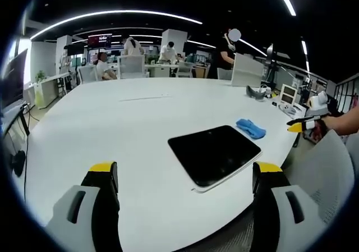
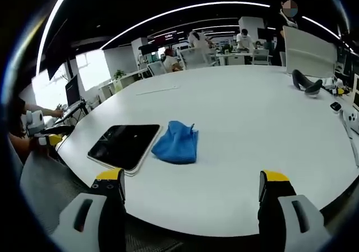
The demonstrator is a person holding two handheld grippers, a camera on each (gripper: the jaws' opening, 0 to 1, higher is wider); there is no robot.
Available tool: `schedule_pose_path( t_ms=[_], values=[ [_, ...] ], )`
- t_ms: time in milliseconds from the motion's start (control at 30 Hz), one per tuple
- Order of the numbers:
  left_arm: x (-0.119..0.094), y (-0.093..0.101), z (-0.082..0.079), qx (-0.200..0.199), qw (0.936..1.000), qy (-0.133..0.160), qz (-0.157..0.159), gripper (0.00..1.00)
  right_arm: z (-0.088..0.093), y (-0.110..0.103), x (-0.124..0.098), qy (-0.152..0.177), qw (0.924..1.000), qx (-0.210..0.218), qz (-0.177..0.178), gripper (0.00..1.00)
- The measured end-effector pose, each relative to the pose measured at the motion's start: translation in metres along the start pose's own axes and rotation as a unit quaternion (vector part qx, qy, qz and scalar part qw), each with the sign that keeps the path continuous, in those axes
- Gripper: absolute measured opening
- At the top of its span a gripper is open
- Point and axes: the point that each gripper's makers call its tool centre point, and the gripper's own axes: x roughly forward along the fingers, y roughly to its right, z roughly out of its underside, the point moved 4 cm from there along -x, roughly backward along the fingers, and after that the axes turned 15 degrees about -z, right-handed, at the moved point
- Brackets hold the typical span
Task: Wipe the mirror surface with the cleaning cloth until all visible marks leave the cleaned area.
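Note:
A dark rectangular mirror with a pale frame lies flat on the white table, near its front edge. A crumpled blue cloth rests just beyond the mirror's far right corner. My left gripper is open, held back from the table edge with nothing between its jaws. In the right gripper view the mirror lies at the left and the cloth touches its right side. My right gripper is open and empty, short of the cloth. The right gripper's yellow tip enters the left gripper view at the right.
A black curved object and small white devices sit at the table's far right. A white monitor back stands behind them. Grey chair backs are close to the table edge. People sit at distant desks.

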Motion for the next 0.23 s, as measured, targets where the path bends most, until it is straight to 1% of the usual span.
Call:
schedule_pose_path(
  t_ms=[233],
  values=[
    [0.0004, 0.0001, 0.0007, 0.002, 1.0000, -0.002, 0.000, 0.99, 0.0048, -0.0029, -0.0008, -0.003, 1.0000, 0.004, 0.000, 0.98]
  ],
)
